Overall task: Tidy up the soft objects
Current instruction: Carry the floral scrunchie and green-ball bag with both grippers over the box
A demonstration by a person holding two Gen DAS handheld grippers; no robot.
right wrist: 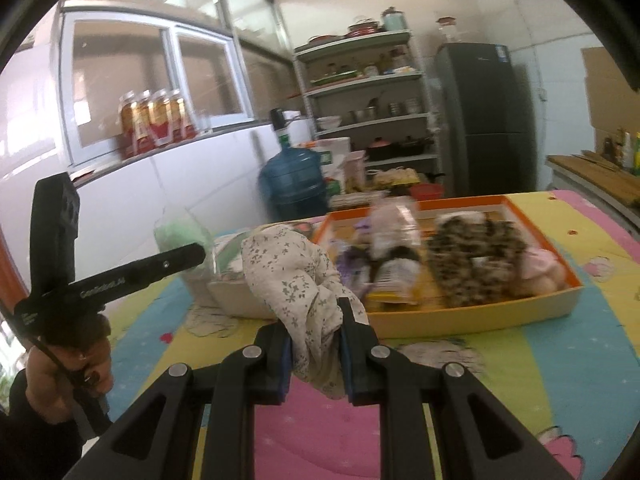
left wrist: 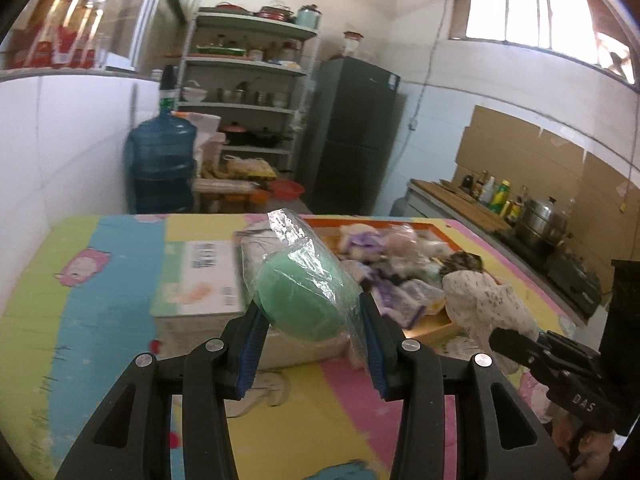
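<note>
My left gripper (left wrist: 310, 312) is shut on a green soft ball wrapped in clear plastic (left wrist: 300, 296) and holds it above the colourful mat. My right gripper (right wrist: 314, 320) is shut on a cream floral cloth (right wrist: 296, 276), also lifted; the cloth also shows in the left wrist view (left wrist: 484, 300). An orange-rimmed tray (right wrist: 472, 316) behind holds several soft items, among them a leopard-print piece (right wrist: 472, 264) and a pink plush (right wrist: 540, 268). A white cardboard box (left wrist: 200, 284) lies on the mat left of the tray.
The table carries a cartoon foam mat (left wrist: 100, 280). A blue water jug (left wrist: 162, 164), a shelf of cookware (left wrist: 248, 92) and a dark fridge (left wrist: 352, 132) stand behind. A counter with bottles and pots (left wrist: 520, 212) runs along the right.
</note>
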